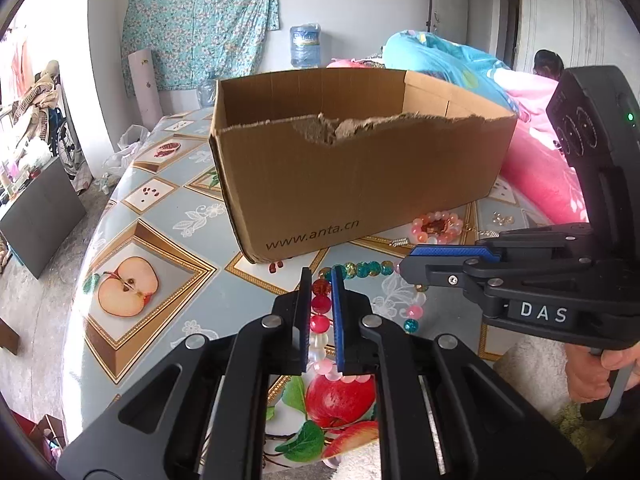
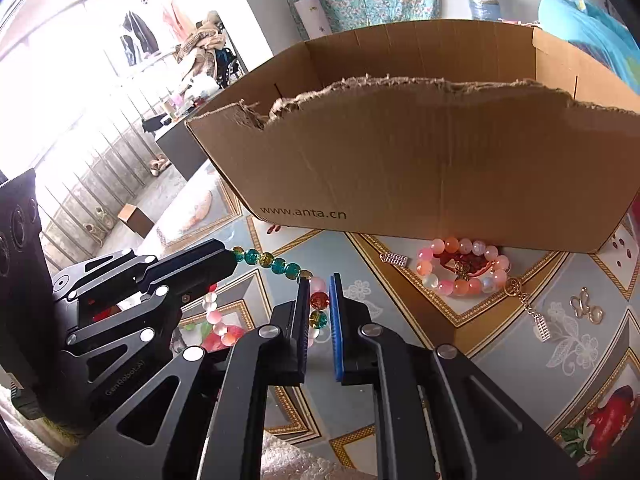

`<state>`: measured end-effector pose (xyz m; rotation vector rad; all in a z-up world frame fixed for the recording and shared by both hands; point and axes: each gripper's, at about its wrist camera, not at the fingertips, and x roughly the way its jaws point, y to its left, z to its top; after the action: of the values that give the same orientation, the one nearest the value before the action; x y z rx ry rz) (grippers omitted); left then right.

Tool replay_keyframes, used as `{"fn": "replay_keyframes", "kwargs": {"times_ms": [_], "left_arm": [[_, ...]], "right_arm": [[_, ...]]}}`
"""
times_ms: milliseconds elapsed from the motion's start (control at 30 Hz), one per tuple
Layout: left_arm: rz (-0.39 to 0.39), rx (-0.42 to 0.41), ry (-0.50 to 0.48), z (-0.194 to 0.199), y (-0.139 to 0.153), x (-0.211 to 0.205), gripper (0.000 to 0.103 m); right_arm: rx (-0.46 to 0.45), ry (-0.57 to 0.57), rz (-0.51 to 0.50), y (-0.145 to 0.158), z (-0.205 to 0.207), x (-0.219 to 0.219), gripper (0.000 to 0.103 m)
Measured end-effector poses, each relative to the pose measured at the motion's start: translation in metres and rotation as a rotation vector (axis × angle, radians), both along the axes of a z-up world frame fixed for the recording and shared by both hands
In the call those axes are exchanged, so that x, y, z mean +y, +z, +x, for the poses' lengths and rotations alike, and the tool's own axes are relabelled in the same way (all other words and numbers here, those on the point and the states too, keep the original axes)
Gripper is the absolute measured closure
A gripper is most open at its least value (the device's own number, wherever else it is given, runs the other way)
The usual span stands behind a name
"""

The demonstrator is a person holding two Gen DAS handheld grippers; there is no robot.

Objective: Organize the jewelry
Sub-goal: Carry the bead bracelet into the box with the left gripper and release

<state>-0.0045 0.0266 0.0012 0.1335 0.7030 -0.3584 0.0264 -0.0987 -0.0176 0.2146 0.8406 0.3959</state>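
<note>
A long bead necklace (image 1: 368, 269) with red, teal, amber and pink beads lies in front of an open cardboard box (image 1: 352, 184). My left gripper (image 1: 321, 276) is shut on its red beads (image 1: 321, 303). My right gripper (image 2: 319, 280) is shut on the same necklace (image 2: 280, 264) at its red and green beads (image 2: 319, 300); it shows in the left wrist view (image 1: 404, 262) to the right. A pink bead bracelet (image 2: 464, 266) lies against the box (image 2: 440, 168).
A fruit-patterned tablecloth (image 1: 160, 216) covers the table. Small gold charms (image 2: 586, 306) and a gold chain (image 2: 528, 310) lie to the right of the bracelet. Pink bedding (image 1: 540, 176) is behind the table. The table's left edge drops to the floor.
</note>
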Motion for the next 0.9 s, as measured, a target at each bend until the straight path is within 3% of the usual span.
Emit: {"fn": "replay_keyframes", "kwargs": {"times_ms": [233,533,733,900], "left_arm": [[-0.042,-0.074,-0.014,-0.018,0.038,0.000,0.095],[-0.113,-0.228,-0.077,-0.014,0.111,-0.008,0.095],[-0.119,-0.304,-0.097,0.022,0.149,-0.022,0.095],[-0.124,-0.240,-0.076,0.073,0.154,-0.027,0.094]], "right_arm": [[-0.103,0.013,0.025,0.032,-0.022,-0.013,0.093],[-0.264,0.038,0.051,0.096,-0.027,-0.033,0.093],[-0.353,0.034,0.044,0.139,0.004,-0.043,0.093],[-0.301,0.049,0.062,0.150,0.057,-0.054,0.093]]}}
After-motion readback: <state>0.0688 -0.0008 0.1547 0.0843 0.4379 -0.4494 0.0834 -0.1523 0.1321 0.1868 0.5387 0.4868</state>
